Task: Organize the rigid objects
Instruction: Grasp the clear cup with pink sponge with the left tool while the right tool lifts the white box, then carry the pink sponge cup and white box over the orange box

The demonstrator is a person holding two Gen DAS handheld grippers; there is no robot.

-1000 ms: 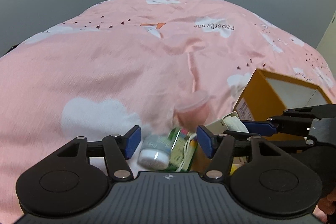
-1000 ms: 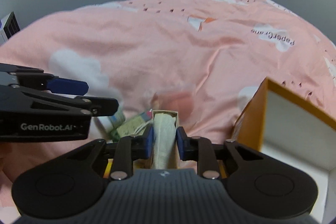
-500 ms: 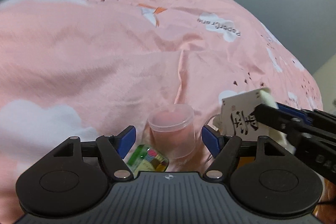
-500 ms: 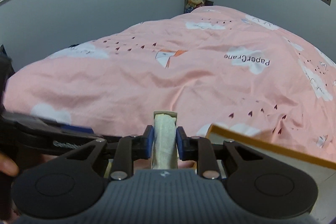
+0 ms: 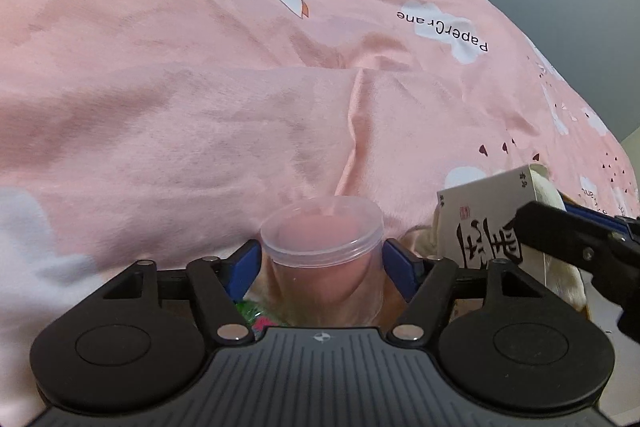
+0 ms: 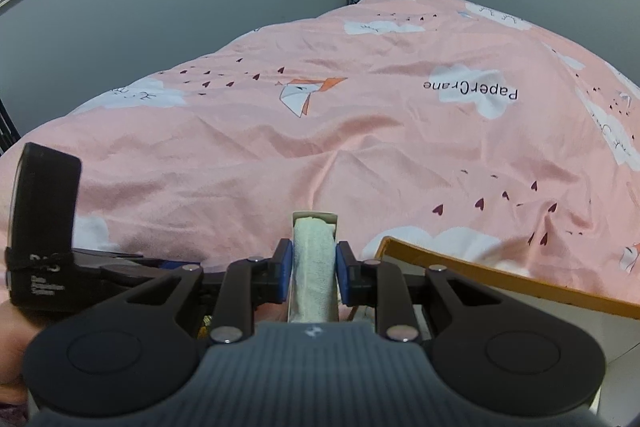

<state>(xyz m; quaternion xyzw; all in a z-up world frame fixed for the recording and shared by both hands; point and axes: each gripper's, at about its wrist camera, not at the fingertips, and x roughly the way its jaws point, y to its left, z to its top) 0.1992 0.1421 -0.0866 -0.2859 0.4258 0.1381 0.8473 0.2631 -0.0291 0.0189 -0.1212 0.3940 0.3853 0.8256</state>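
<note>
Left wrist view: the left gripper (image 5: 322, 263) has a clear plastic jar (image 5: 322, 239) w/ screw lid between its blue pads; the jaws are closing on it, and contact of pads and jar wall I cannot tell for sure. Jar stands upright on the pink bedcover (image 5: 200, 107), at 6 o'clock of the frame centre. At 4 o'clock a white box (image 5: 486, 217) w/ black brush characters and a small red seal is held by the right gripper (image 6: 314, 265); the characters are too tilted to read. Right wrist view: right gripper is clamped tight on this narrow box, a whitish cloth roll inside its open end. On the cover a cloud print reads "PaperCrane", upside down, at 2 o'clock. An orange-rimmed carton (image 6: 500, 273) lies at 4 o'clock.
</note>
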